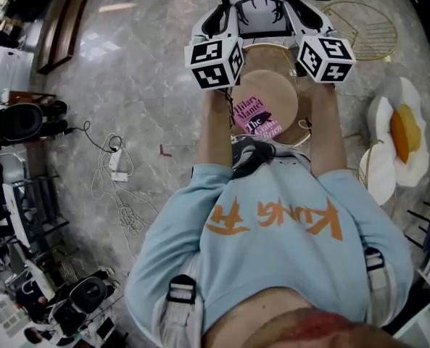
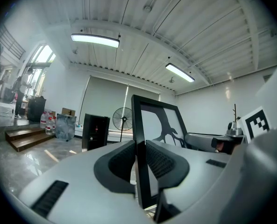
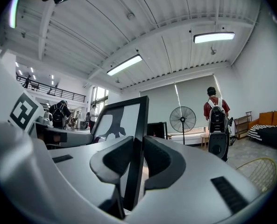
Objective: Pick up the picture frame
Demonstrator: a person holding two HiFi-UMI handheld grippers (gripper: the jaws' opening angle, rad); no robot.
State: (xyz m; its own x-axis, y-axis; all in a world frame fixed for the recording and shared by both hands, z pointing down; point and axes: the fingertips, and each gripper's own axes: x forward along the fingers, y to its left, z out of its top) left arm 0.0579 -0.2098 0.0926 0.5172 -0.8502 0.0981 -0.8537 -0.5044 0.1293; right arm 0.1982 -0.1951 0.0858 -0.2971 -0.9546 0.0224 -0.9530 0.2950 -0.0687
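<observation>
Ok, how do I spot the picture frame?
Find the round wooden table. Just past it, the left gripper and right gripper each pinch a side of the picture frame. Unlike the pink book, it is black-edged with a dark tree shape.

A pink book lies on the round table.
</observation>
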